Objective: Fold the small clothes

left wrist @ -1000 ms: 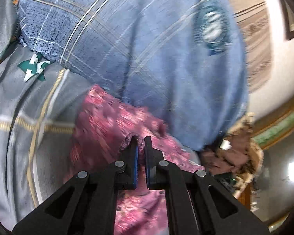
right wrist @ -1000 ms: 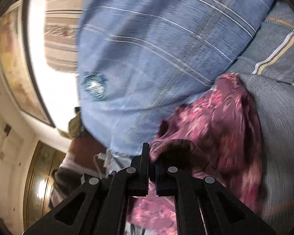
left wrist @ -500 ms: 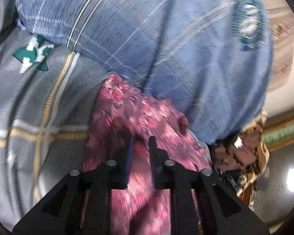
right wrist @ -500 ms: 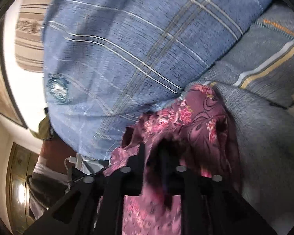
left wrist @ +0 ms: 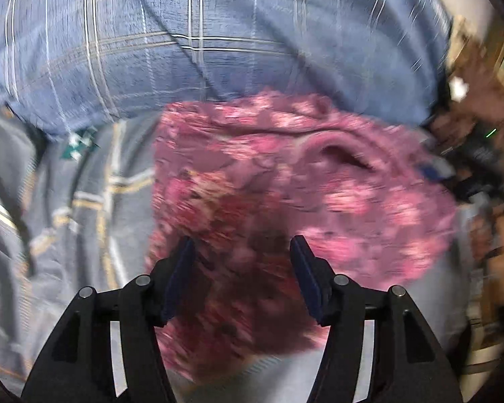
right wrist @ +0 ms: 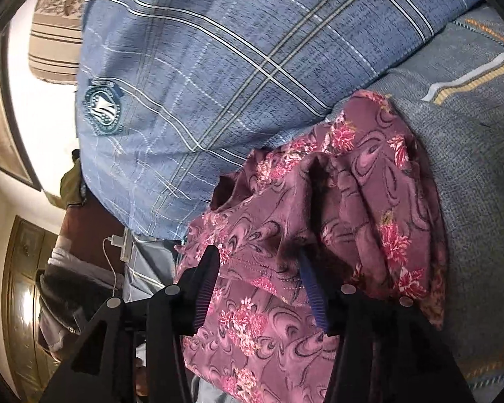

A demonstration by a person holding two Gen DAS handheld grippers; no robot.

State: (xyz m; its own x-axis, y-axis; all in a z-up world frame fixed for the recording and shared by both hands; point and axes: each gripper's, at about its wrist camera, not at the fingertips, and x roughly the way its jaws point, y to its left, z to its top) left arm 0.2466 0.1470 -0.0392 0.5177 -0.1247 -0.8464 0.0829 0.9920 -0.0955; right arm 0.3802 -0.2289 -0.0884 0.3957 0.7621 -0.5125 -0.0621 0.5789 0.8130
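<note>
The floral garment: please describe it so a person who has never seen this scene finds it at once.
Find the large blue plaid pillow with a round badge. Just below it, on the grey striped bedcover, lies the crumpled floral garment. It alone is maroon with pink flowers; everything beside it is blue or grey with straight lines.

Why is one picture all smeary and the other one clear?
Left wrist view: motion blur smears the pink flowery cloth and the blue checked pillow. Right wrist view: sharp, the flowers on the cloth show clearly, with bright glare at the window.

Left tool (left wrist: pixel 241 248), right tool (right wrist: pixel 258 262) now unclamped.
</note>
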